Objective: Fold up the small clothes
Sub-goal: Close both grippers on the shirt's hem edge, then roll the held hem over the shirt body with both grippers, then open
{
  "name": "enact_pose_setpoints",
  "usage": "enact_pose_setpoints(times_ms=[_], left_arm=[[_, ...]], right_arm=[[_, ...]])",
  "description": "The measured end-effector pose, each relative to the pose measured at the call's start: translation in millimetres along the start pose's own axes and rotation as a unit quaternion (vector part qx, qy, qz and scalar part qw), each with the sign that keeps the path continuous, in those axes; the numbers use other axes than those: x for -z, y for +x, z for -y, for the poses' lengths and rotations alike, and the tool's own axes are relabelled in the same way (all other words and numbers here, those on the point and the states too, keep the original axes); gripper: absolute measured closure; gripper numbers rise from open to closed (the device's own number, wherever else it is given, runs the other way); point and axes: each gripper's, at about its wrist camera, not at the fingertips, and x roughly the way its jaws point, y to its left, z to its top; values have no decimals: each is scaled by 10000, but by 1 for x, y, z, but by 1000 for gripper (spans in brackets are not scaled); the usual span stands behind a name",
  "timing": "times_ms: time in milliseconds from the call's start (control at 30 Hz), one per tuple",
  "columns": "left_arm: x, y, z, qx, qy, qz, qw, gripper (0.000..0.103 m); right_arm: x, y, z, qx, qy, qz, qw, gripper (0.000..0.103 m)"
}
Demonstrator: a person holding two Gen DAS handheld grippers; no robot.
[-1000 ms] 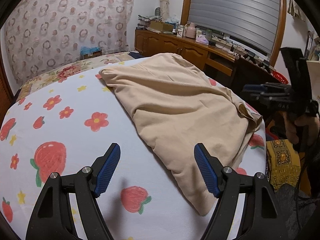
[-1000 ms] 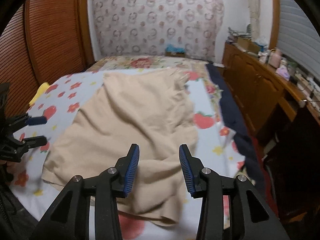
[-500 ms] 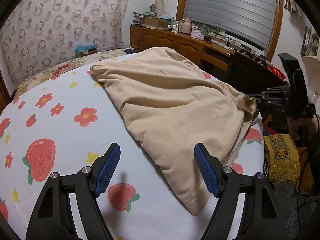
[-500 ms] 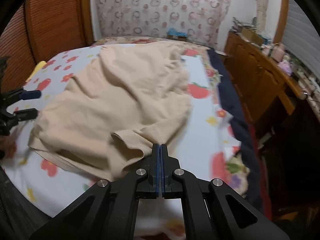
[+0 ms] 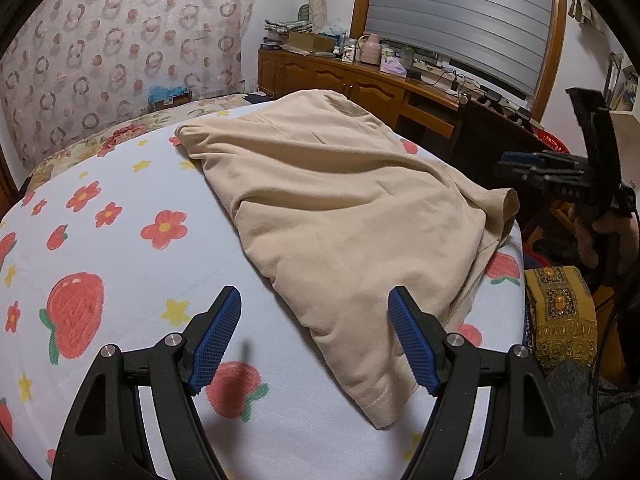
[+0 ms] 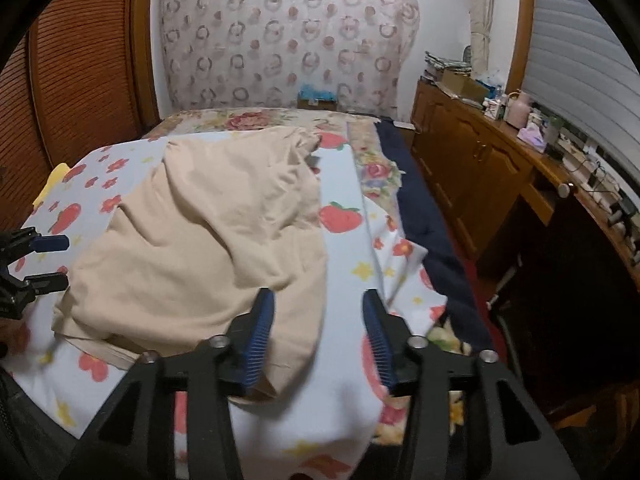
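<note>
A beige garment (image 5: 340,208) lies rumpled on the strawberry-print bed sheet (image 5: 100,248); it also shows in the right wrist view (image 6: 208,248). My left gripper (image 5: 314,338) is open and empty, low over the sheet at the garment's near corner. My right gripper (image 6: 318,338) is open and empty, just above the garment's near right edge. The right gripper also shows in the left wrist view (image 5: 520,166) beyond the garment's far right corner. The left gripper shows in the right wrist view (image 6: 50,262) at the garment's left edge.
A wooden dresser (image 6: 480,160) with clutter runs along the right of the bed. A dark blanket (image 6: 424,216) lies along the bed's right edge. A patterned curtain (image 6: 288,36) hangs behind the bed, and wooden doors (image 6: 80,64) stand on the left.
My right gripper was shut on the garment's edge half a second ago; now it has opened and let go. The garment's right corner lies lower. The left gripper stayed open.
</note>
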Motion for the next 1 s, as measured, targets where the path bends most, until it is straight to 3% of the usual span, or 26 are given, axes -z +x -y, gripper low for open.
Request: enact_pose_setpoints(times_ms=[233,467,633,700,800,867,900,967,1000], left_arm=[[4,0,6,84,34,-42,10000,27],[11,5,8,351,-46,-273,9990,51],[15,7,9,400,-76,-398,9984,56],[16,9,8,461,-123,-446,9979,56],[16,10,10,472,-89,-451,9978,56],[16,11,12,554,-69,-450,9974,56],[16,11,12,608,-63,-453,9971,66],[16,12,11,667,-74,-483,9966,97],[15,11,9,673,-102,-470,9966,98]], right_arm=[[22,33,-8,-339,88,-295,9990,43],[26,49,13,-431,306,-493,9974,43],[23,47,15,-688,317,-532,9957,43],[23,46,12,-824,257,-561,9947,47],[25,44,8,-967,201,-565,9935,67],[25,45,8,-1128,203,-574,9917,86],[25,45,8,-1210,202,-574,9908,91],[25,46,7,-1384,189,-525,9888,95],[26,46,8,-1401,185,-482,9888,96]])
